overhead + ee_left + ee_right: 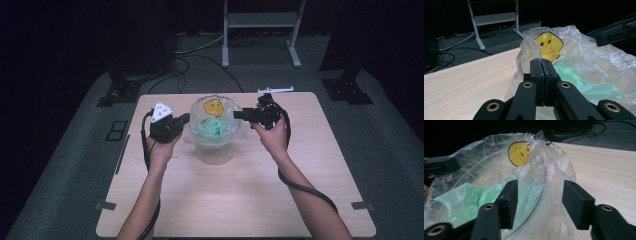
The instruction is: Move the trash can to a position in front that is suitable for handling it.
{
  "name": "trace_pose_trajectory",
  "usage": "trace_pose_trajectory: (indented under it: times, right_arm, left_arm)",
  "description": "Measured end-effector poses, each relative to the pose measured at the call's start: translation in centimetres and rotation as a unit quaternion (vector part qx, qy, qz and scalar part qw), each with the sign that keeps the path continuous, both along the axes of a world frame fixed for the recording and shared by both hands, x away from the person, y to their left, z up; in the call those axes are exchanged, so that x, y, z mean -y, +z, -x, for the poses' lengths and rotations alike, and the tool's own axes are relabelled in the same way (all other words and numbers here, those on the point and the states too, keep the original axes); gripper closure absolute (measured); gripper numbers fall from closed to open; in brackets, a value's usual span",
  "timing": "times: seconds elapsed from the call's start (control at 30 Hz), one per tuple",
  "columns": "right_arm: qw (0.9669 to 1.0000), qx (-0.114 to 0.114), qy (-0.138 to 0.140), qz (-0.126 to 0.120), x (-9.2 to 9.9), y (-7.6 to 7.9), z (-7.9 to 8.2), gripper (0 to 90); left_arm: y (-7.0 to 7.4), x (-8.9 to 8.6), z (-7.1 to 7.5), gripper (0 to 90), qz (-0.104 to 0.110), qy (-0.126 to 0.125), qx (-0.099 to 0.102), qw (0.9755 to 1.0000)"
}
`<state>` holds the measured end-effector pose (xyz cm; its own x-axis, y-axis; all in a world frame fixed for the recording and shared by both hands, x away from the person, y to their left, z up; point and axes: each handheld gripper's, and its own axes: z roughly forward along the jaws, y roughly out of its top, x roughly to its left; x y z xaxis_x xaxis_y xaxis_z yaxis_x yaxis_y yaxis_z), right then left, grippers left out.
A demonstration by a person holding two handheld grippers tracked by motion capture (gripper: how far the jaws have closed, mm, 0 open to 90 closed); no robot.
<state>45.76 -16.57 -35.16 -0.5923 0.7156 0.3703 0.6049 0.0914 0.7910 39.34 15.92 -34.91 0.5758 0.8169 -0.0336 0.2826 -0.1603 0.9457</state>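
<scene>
A clear glass bowl (215, 154) stands mid-table, lined with a clear plastic bag (226, 107) that bears a yellow smiley face (548, 46). A crumpled green bag (579, 85) lies inside. My left gripper (540, 62) is shut on the clear bag's edge at the bowl's left side (186, 119). My right gripper (539, 192) is open at the bowl's right side (239, 115). Its jaws straddle the bowl's rim (544, 182) and the bag's loose edge, and the pads do not press on either.
The wooden table (280, 200) has bare room in front of and beside the bowl. Behind it on the grey floor stand a metal frame (262, 20), loose cables (200, 60) and two black stand bases (117, 92) (347, 90).
</scene>
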Motion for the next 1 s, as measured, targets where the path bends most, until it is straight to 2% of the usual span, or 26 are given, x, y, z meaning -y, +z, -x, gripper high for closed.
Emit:
trace_pose_trajectory:
  times: [0.1, 0.2, 0.27, 0.33, 0.37, 0.47, 0.67, 0.77, 1.0]
  right_arm:
    - [0.9999, 0.004, -0.011, 0.009, -0.3, 0.1, 0.1, 60.8]
    - [0.9998, 0.006, -0.017, 0.012, -0.4, 0.2, 0.3, 75.4]
    - [0.9996, 0.006, -0.023, 0.013, -0.5, 0.5, 0.4, 81.2]
    - [0.9992, 0.016, -0.030, 0.020, -0.6, 0.8, 0.5, 87.1]
    - [0.9993, 0.018, -0.030, 0.017, -0.5, 0.9, 0.6, 90.0]
    - [0.9990, 0.027, -0.030, 0.018, -0.5, 1.5, 0.8, 90.0]
    - [0.9996, 0.027, -0.004, 0.003, -0.9, 2.7, 1.4, 90.0]
    - [0.9993, 0.036, 0.007, -0.003, -1.1, 3.1, 1.9, 90.0]
    - [0.9990, 0.027, 0.034, -0.015, -2.1, 2.9, 2.6, 90.0]
  left_arm:
    - [0.1, -0.1, 0.0, 89.3, 0.003, -0.001, 0.001, 1.0000]
    - [0.1, -0.2, 0.1, 89.3, 0.010, -0.003, 0.001, 0.9999]
    - [0.1, -0.2, 0.1, 89.3, 0.012, -0.004, 0.001, 0.9999]
    - [0.2, -0.2, 0.1, 89.2, 0.017, -0.006, 0.000, 0.9998]
    - [0.3, -0.1, 0.1, 89.3, 0.019, -0.008, 0.001, 0.9998]
    - [0.5, 0.0, 0.2, 89.3, 0.020, -0.012, 0.004, 0.9997]
    - [1.1, 0.6, 0.5, 89.3, 0.031, -0.021, 0.012, 0.9992]
    - [1.2, 1.0, 0.7, 89.3, 0.028, -0.032, 0.015, 0.9990]
    - [1.0, 2.5, 1.1, 89.2, 0.026, -0.062, 0.015, 0.9976]
